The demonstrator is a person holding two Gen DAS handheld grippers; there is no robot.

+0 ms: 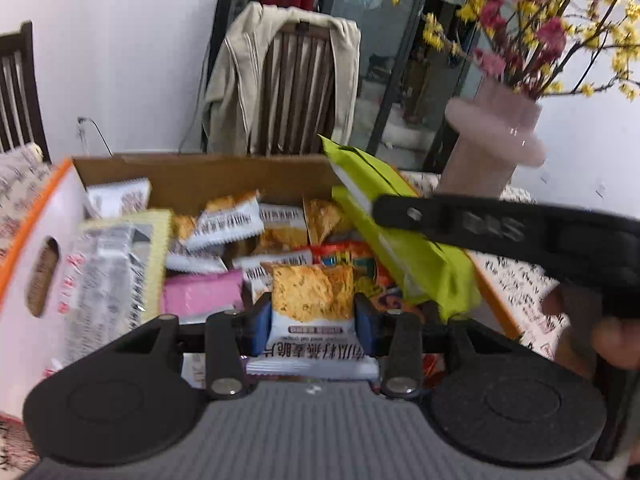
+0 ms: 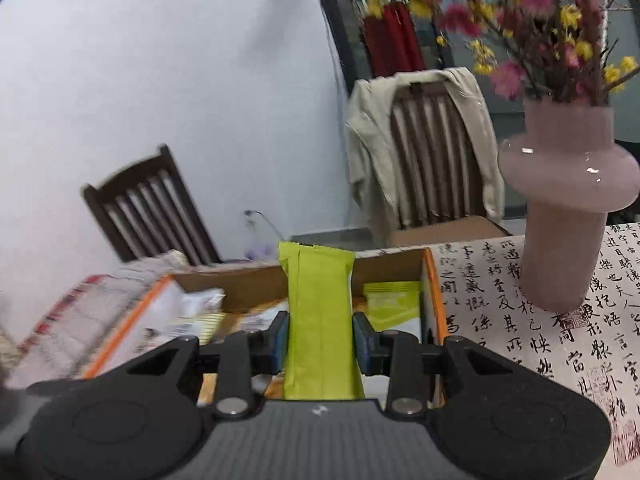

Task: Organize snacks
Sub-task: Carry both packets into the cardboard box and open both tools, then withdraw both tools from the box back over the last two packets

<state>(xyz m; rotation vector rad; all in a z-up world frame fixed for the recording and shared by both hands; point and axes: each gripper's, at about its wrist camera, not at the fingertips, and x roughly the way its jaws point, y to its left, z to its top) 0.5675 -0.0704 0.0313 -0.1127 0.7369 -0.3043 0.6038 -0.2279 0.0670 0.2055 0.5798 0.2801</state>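
the left gripper hangs over the open box, its blue pads either side of an orange-and-white snack packet. the packet fills the gap between the pads, but whether they press on it or it simply lies below them cannot be told from this view. the box holds a jumble of packets: several white-and-orange ones, a pink one, and a silver wrapper with a yellow edge leaning at the left wall.

the right gripper is clamped on a green pack, which stands upright between its pads with the crimped top above the fingers. in the left wrist view the same green pack slants over the box's right side, with the right gripper's black arm across it and a hand at the frame edge. another green-and-white packet sits in the box's right corner.

the box rests on a cloth printed with black calligraphy. a pink vase of pink and yellow flowers stands on it, right of the box. behind, a beige jacket hangs on a chair.
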